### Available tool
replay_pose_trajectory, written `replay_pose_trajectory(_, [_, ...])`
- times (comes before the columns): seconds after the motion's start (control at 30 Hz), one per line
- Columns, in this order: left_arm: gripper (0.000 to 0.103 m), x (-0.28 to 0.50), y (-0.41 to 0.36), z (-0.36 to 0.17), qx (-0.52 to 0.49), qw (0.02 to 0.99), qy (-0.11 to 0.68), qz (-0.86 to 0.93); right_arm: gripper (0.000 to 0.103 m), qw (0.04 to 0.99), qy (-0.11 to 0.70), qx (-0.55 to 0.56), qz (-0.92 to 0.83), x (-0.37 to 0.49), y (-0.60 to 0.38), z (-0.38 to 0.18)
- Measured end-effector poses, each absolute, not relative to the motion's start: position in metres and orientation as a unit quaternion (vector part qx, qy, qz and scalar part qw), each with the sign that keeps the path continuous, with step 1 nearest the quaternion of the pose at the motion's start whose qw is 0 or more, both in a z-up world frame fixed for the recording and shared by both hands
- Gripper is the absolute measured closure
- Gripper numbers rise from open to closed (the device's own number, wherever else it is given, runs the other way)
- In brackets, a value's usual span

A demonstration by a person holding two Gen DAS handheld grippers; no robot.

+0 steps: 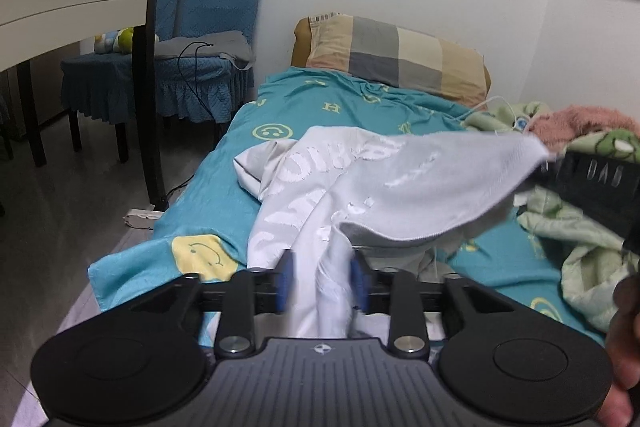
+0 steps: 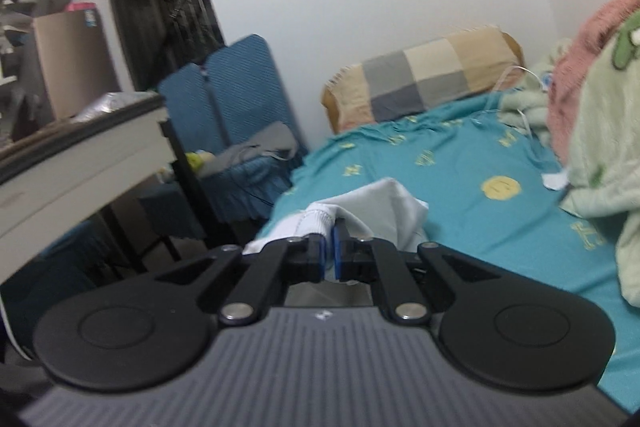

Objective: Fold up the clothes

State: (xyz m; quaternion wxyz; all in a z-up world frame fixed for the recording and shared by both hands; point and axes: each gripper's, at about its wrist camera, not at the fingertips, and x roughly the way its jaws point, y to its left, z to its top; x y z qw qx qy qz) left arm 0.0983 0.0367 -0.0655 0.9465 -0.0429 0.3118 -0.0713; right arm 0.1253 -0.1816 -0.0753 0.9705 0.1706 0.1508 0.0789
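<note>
A light grey garment (image 1: 360, 179) with white lettering lies across the teal bed sheet (image 1: 224, 163), partly lifted. My left gripper (image 1: 323, 279) has its blue pads apart, with a bunched white part of the garment running between them. My right gripper (image 2: 330, 251) is shut on an edge of the same garment (image 2: 384, 203) and holds it above the bed. In the left wrist view the right gripper (image 1: 592, 179) shows at the right, holding a corner of the garment up.
A checked pillow (image 1: 400, 55) lies at the bed's head by the wall. A heap of green and pink blankets (image 1: 580, 227) fills the bed's right side. A white desk (image 1: 60, 7) and blue chairs (image 1: 200, 39) stand to the left.
</note>
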Motion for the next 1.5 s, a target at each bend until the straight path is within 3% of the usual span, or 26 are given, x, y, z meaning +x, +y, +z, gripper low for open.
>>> replay_pose_trajectory(0.2, [0.035, 0.096, 0.025, -0.068, -0.053, 0.949, 0.298, -0.086, 0.096, 0.963, 0.148, 0.195, 0.115, 0.125, -0.183, -0.067])
replay_pose_trajectory(0.4, [0.035, 0.106, 0.039, -0.082, -0.153, 0.935, 0.319, -0.001, 0.096, 0.966, 0.125, 0.190, 0.120, 0.119, -0.181, -0.061])
replay_pose_trajectory(0.5, [0.041, 0.104, 0.051, -0.085, -0.180, 0.926, 0.330, 0.037, 0.096, 0.969, 0.134, 0.191, 0.084, 0.122, -0.185, -0.068])
replay_pose_trajectory(0.67, [0.056, 0.086, 0.050, -0.072, -0.140, 0.943, 0.293, 0.066, 0.093, 0.973, 0.196, 0.118, -0.003, 0.137, -0.177, -0.098])
replay_pose_trajectory(0.73, [0.060, 0.084, 0.051, -0.065, -0.134, 0.950, 0.273, 0.076, 0.088, 0.967, 0.235, 0.094, -0.022, 0.146, -0.173, -0.118])
replay_pose_trajectory(0.77, [0.062, 0.083, 0.053, -0.061, -0.137, 0.951, 0.264, 0.081, 0.080, 0.963, 0.255, 0.081, -0.032, 0.150, -0.172, -0.128])
replay_pose_trajectory(0.97, [0.064, 0.083, 0.060, -0.054, -0.132, 0.951, 0.258, 0.104, 0.077, 0.946, 0.303, 0.103, -0.046, 0.161, -0.181, -0.167])
replay_pose_trajectory(1.03, [0.064, 0.086, 0.061, -0.059, -0.132, 0.945, 0.279, 0.110, 0.077, 0.953, 0.274, 0.112, -0.060, 0.155, -0.185, -0.164])
replay_pose_trajectory(1.1, [0.063, 0.087, 0.064, -0.066, -0.138, 0.936, 0.306, 0.109, 0.088, 0.964, 0.229, 0.116, -0.074, 0.144, -0.188, -0.156])
replay_pose_trajectory(1.23, [0.057, 0.083, 0.062, -0.078, -0.132, 0.921, 0.353, 0.101, 0.096, 0.973, 0.163, 0.138, -0.090, 0.128, -0.196, -0.132])
replay_pose_trajectory(1.5, [0.053, 0.066, 0.043, -0.107, -0.111, 0.894, 0.429, 0.067, 0.097, 0.982, 0.093, 0.121, -0.106, 0.117, -0.202, -0.104])
